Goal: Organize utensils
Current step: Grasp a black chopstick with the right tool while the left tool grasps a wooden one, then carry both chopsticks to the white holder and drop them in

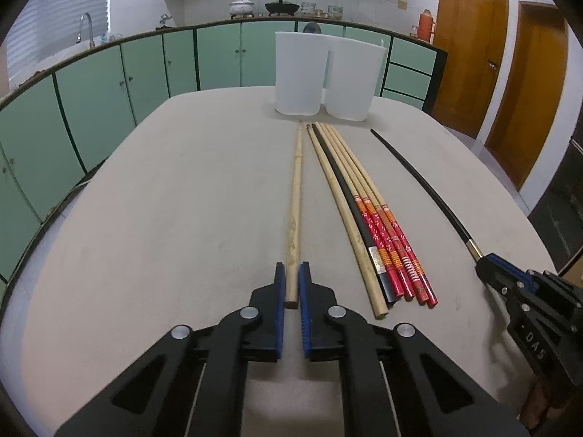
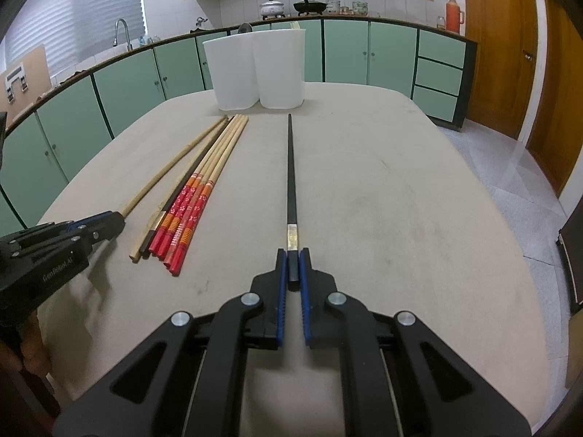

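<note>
My left gripper (image 1: 291, 273) is shut on the near end of a plain wooden chopstick (image 1: 296, 204) that lies on the table pointing away. My right gripper (image 2: 292, 260) is shut on the near end of a black chopstick (image 2: 290, 167) with a gold band. The black chopstick also shows in the left wrist view (image 1: 419, 182). Between them lies a bundle of chopsticks (image 1: 368, 218): one plain wooden, one black, several with red patterned ends. The bundle shows in the right wrist view (image 2: 193, 196) too. Two white containers (image 1: 300, 73) (image 1: 351, 80) stand side by side at the table's far end.
The beige table (image 1: 182, 200) has rounded edges. Green kitchen cabinets (image 1: 91, 87) run behind it, with wooden doors (image 1: 470, 47) at the right. In the right wrist view the floor (image 2: 510, 182) lies beyond the table's right edge.
</note>
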Tool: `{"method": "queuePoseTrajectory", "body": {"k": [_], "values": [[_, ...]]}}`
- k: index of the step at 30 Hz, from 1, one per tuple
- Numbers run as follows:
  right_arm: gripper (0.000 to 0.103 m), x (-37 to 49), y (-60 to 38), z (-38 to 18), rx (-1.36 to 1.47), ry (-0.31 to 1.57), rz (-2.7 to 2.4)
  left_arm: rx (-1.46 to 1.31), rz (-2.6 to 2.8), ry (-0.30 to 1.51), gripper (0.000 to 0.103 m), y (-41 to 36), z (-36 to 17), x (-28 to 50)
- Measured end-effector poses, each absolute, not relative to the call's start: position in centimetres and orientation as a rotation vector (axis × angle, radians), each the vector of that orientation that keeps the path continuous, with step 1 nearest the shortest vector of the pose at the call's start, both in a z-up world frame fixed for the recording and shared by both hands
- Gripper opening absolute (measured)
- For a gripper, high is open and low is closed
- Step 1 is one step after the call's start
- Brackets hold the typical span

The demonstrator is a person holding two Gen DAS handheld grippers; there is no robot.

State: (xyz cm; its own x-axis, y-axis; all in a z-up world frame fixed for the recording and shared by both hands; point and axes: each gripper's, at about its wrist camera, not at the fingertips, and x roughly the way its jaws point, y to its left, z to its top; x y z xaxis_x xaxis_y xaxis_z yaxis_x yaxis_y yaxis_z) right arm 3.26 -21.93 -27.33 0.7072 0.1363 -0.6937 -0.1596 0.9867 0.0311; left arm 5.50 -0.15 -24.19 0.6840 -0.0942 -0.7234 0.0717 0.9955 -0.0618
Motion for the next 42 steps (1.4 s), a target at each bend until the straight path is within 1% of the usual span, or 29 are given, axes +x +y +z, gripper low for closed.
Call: {"method": "queuePoseTrajectory", "body": {"k": [4, 9, 15, 25, 42], "values": [[0.006, 3.6, -22.1, -26.9, -0.02, 0.782, 0.171, -0.047, -0.108, 0.811, 0.007, 0.2, -23.5, 5.6], [0.006, 3.5, -22.2, -25.0, -0.022, 0.751, 0.191, 0.01, -0.098, 0.778, 0.007, 0.1, -21.0, 5.8], [0.006, 3.7, -22.7, -20.8, -0.03, 0.685, 0.211, 0.044, -0.099, 0.717, 0.007, 0.2, -16.8, 5.8], [0.006, 5.1, -23.8, -13.4, -0.029, 0.554, 0.235, 0.012, -0.118, 0.554, 0.007, 1.2, -9.5, 6.7], [0.006, 12.0, -25.3, -3.7, 0.072, 0.504, 0.317, -0.068, -0.222, 0.421, 0.007, 2.8, -1.9, 11.1]]}}
